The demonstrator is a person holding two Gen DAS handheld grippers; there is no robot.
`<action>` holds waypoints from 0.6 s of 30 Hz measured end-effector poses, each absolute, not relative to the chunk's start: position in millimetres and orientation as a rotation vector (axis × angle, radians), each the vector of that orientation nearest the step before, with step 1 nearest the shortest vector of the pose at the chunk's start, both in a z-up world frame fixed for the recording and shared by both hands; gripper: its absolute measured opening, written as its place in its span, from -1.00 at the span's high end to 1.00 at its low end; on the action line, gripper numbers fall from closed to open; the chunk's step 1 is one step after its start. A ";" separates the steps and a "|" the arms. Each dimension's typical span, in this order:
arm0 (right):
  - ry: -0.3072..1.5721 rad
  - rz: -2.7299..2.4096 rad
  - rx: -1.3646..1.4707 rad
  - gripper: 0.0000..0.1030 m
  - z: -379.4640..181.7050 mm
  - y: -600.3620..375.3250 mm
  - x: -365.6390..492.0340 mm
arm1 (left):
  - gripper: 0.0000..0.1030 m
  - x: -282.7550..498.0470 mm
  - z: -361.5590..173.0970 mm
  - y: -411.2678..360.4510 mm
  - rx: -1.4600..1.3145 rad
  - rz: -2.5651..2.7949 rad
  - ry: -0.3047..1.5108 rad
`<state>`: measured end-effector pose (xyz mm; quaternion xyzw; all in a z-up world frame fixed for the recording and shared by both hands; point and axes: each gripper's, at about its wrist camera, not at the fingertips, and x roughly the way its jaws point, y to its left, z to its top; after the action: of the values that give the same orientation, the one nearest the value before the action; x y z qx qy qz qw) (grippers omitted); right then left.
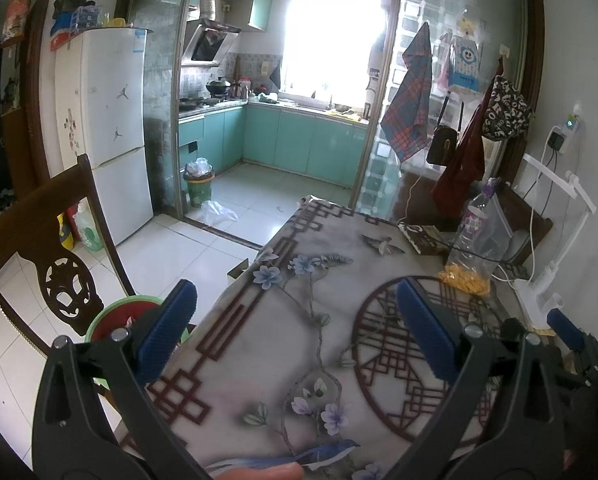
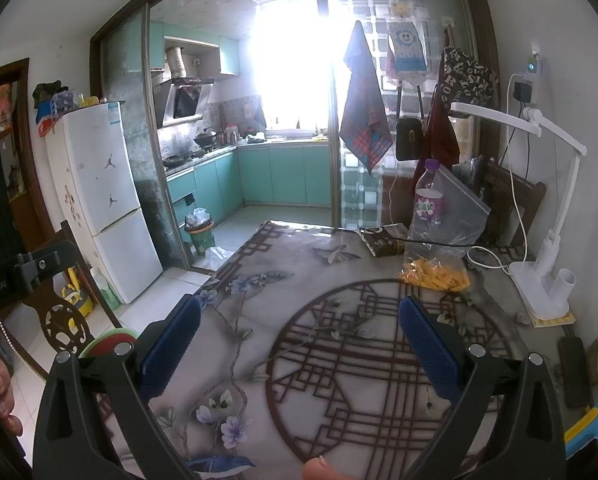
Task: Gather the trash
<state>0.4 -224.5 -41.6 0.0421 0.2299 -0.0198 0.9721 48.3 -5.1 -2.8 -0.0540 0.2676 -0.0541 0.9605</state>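
On the patterned table (image 1: 307, 344) (image 2: 299, 296), at its far right, stand an empty plastic bottle (image 1: 473, 226) (image 2: 427, 208), a clear zip bag (image 1: 493, 228) (image 2: 453, 216) with yellow pieces (image 1: 465, 280) (image 2: 435, 274) at its foot, and a dark snack wrapper (image 1: 425, 236) (image 2: 385, 240). My left gripper (image 1: 299, 332) is open and empty above the table's near left part. My right gripper (image 2: 303, 340) is open and empty above the round pattern. Both are well short of the trash. A red-and-green bin (image 1: 119, 312) (image 2: 107, 342) sits by the table's left edge.
A white desk lamp (image 2: 547, 280) (image 1: 539, 280) with cables stands at the right wall. A dark phone (image 2: 575, 372) lies near it. A carved wooden chair (image 1: 59, 276) is at the left. A fridge (image 1: 111, 128) and a kitchen waste bin (image 1: 199, 186) stand beyond.
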 end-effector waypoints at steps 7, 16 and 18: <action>0.465 -0.043 0.089 -0.86 -43.0 -225.6 0.0 | -0.90 47.7 -4.2 -6.8 -0.107 -0.110 0.542; 0.472 -0.054 0.101 -0.86 -46.8 -229.6 0.1 | -0.90 48.3 -12.1 -13.6 -0.100 -0.124 0.554; 0.475 -0.062 0.107 -0.86 -48.4 -230.7 0.7 | -0.90 51.4 -12.0 -15.3 -0.095 -0.128 0.557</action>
<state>0.7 -230.7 -48.4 0.0530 0.2353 -0.0307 0.9700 51.4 -15.3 -12.0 -0.0470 0.2745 -0.0633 0.9583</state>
